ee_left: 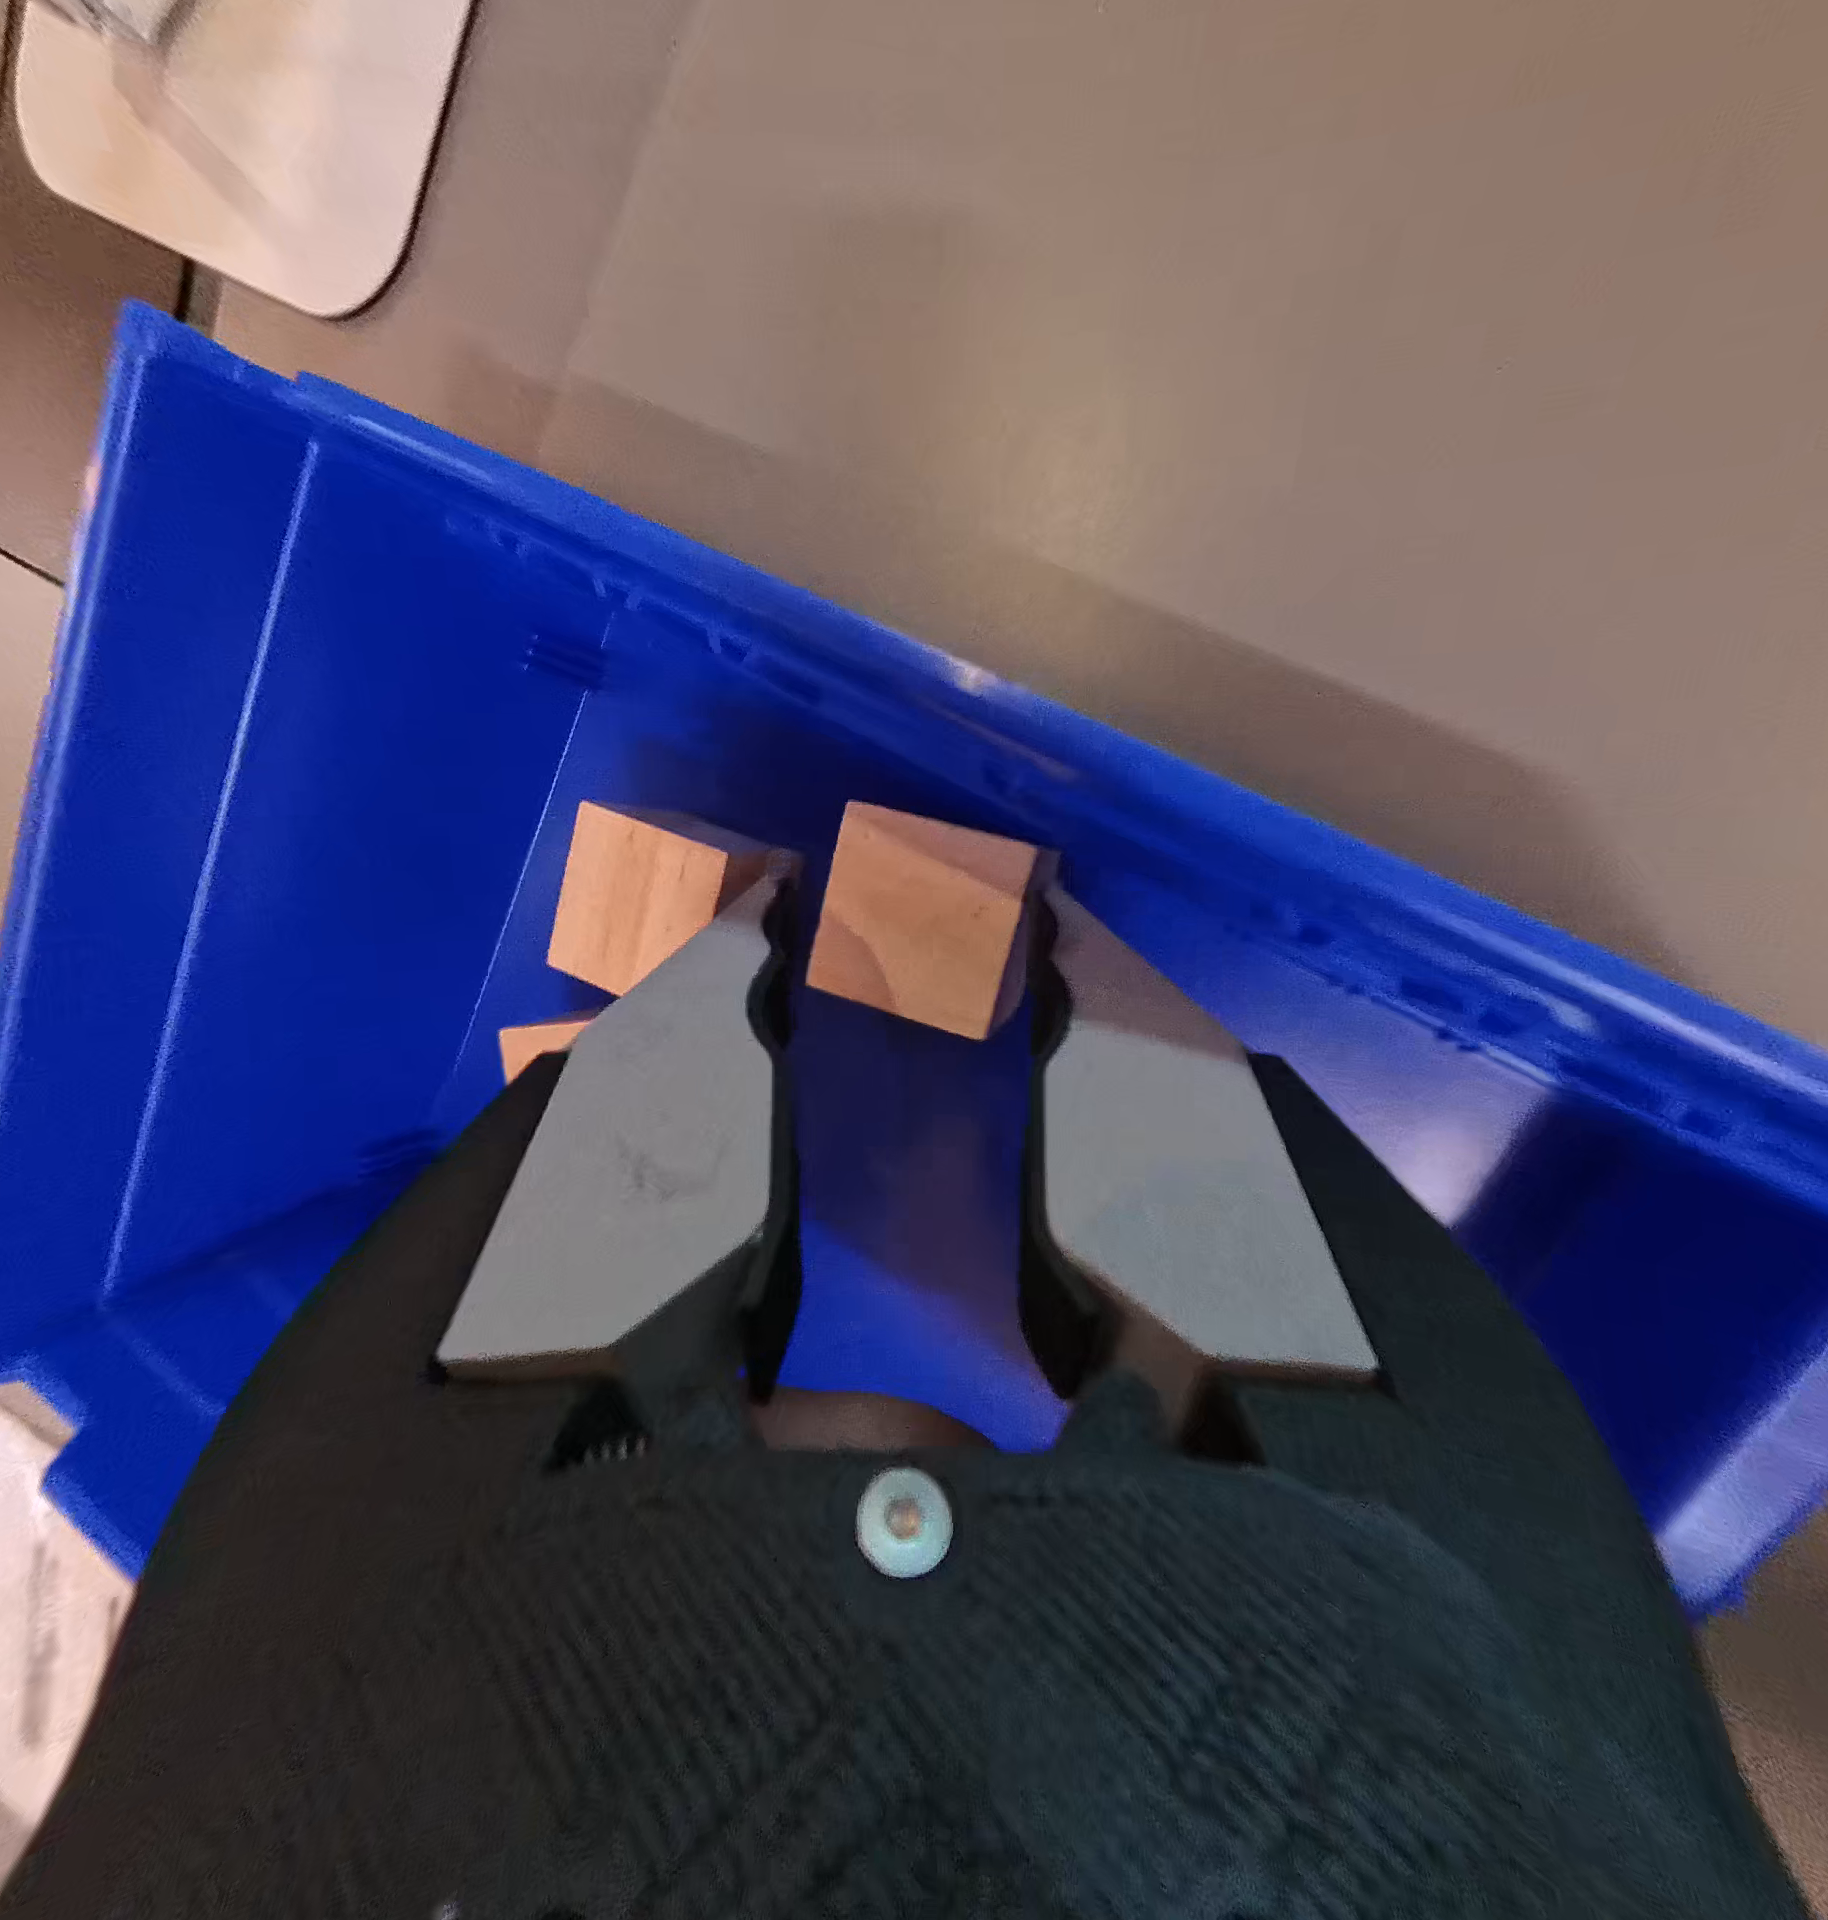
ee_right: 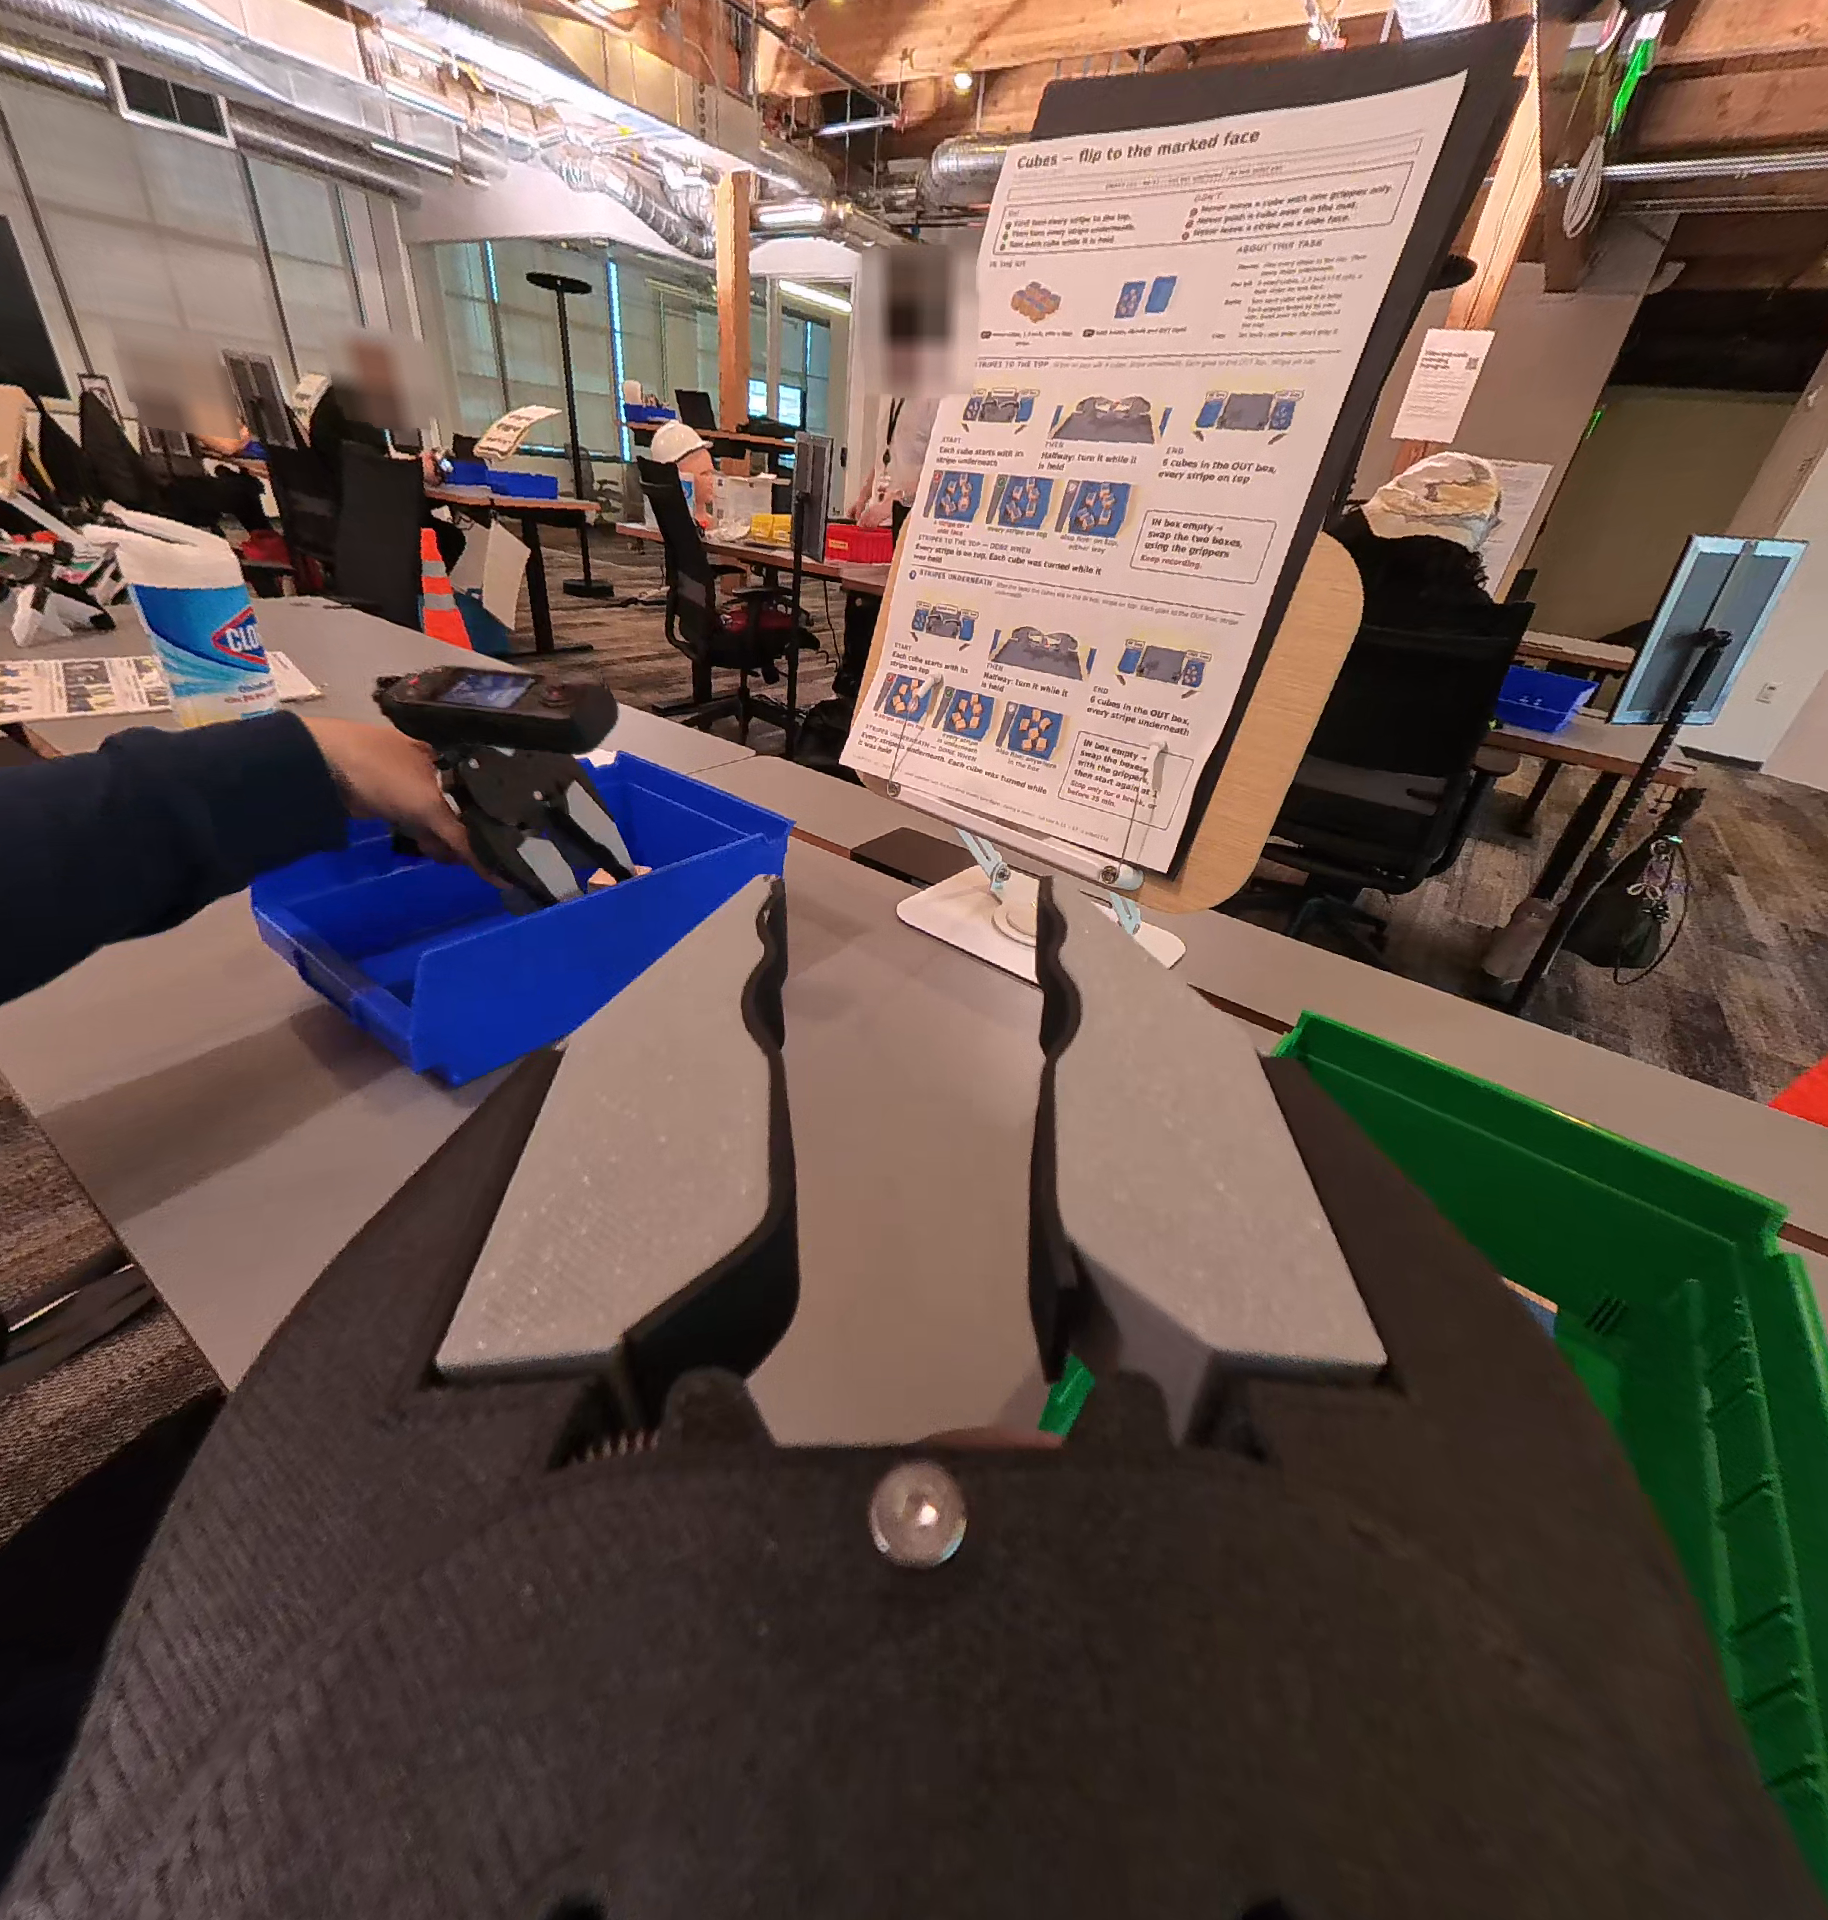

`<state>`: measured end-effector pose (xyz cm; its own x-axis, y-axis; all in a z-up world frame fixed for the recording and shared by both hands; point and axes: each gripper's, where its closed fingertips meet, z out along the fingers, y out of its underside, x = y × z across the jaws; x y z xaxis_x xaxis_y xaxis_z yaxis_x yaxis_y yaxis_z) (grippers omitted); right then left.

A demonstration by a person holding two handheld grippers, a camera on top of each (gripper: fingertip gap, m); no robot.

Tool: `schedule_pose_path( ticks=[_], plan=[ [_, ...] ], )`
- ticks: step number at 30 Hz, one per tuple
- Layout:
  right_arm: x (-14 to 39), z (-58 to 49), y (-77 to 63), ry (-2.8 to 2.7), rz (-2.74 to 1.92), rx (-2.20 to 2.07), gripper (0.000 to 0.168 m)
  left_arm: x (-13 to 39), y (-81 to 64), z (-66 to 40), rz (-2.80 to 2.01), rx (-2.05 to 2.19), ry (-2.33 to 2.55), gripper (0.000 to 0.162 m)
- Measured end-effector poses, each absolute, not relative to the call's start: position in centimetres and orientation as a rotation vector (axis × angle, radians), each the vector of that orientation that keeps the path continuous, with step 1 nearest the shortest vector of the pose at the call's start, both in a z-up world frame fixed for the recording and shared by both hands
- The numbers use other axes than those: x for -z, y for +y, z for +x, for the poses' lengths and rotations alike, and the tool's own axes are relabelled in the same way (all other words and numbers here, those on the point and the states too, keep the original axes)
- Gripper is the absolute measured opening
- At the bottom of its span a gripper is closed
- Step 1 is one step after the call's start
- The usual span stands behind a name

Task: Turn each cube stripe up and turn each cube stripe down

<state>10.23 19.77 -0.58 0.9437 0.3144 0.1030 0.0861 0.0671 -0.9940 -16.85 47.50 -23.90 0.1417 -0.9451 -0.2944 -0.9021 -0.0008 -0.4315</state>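
My left gripper (ee_left: pixel 912 873) is inside the blue bin (ee_left: pixel 297 831). Its jaws are open and straddle a plain wooden cube (ee_left: pixel 920 920) by the bin's far wall, with a thin gap on the cube's left side. A second cube (ee_left: pixel 640 899) sits just left of the left finger. A third cube (ee_left: pixel 538 1044) is mostly hidden behind that finger. No stripe shows on any visible face. My right gripper (ee_right: pixel 910 894) is open and empty above the grey table (ee_right: pixel 266 1122). In the right wrist view, the left gripper (ee_right: pixel 567 862) reaches into the blue bin (ee_right: pixel 494 966).
A green bin (ee_right: pixel 1616 1299) stands close on the right of my right gripper. An instruction sheet on a stand (ee_right: pixel 1128 468) is at the table's far edge. A wipes canister (ee_right: pixel 198 623) stands far left. A person's sleeve (ee_right: pixel 131 831) holds the left gripper.
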Motion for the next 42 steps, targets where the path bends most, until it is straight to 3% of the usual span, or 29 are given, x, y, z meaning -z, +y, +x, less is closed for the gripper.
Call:
schedule_pose_path(
  ticks=[6,10,15,20,25,31,40,42],
  plan=[
    [1.1,9.7,20.1,-0.347,-1.524,-0.170,0.046,26.7,48.1,-16.9,-1.960,0.047,1.849,0.049],
    [1.1,9.6,19.8,-0.371,-1.518,-0.145,0.045,25.7,49.0,-17.8,-1.928,-0.013,1.753,0.048],
    [2.2,8.7,20.4,-0.397,-1.559,-0.269,0.045,18.2,47.2,-18.6,-1.680,0.093,1.455,0.048],
    [3.4,4.0,20.5,-0.484,-1.579,-0.577,0.047,8.6,33.9,-14.5,-1.057,0.497,1.343,0.047],
    [4.8,-3.6,18.4,-0.631,-1.573,-1.058,0.054,4.3,21.1,-12.1,-0.583,0.720,1.272,0.047],
    [5.6,-8.9,15.7,-0.744,-1.560,-1.419,0.062,4.0,15.2,-10.4,-0.400,0.719,1.304,0.047],
    [5.5,-10.9,13.6,-0.862,-1.546,-1.346,0.062,4.5,13.4,-9.7,-0.280,0.726,1.268,0.047],
    [5.8,-11.0,13.9,-0.875,-1.548,-1.219,0.052,4.6,13.4,-9.4,-0.276,0.708,1.259,0.047]
  ],
)
